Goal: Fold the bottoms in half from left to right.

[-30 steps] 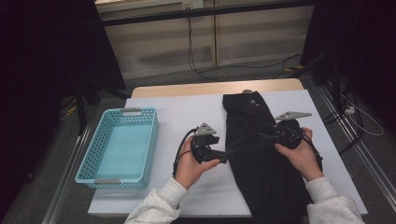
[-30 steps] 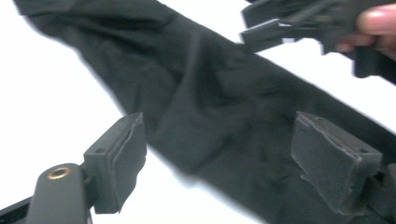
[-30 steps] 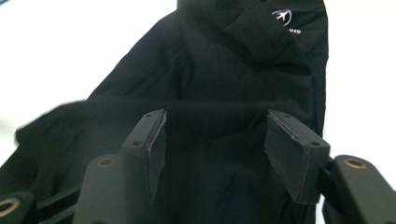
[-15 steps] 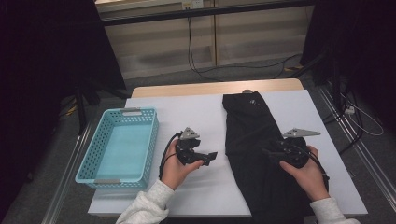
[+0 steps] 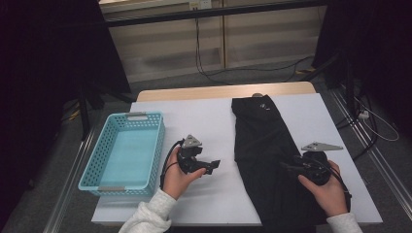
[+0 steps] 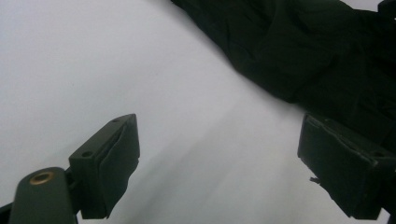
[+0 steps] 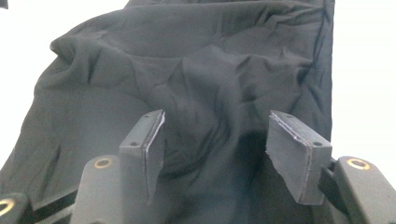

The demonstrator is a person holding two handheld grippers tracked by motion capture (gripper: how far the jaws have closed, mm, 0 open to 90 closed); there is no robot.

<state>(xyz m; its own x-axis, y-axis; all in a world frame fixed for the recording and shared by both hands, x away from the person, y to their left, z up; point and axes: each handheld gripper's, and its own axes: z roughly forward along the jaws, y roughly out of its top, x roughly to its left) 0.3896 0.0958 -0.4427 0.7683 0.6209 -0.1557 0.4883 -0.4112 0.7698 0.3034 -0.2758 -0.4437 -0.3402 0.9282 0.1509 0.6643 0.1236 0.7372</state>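
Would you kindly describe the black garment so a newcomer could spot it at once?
Start at the white table. On its right half lies the black garment, a long strip running from the far edge to the near edge. Unlike the turquoise basket at left, it is flat, dark cloth.

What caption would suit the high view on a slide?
Two hand-held grippers, left and right, open near a long black cloth garment beside a light-blue plastic basket.

A white-topped table [image 5: 204, 116] carried two things: a black garment [image 5: 262, 155] spread lengthwise along its right half (wrinkled, running off the near edge) and a light-blue basket [image 5: 125, 151] at its left edge.
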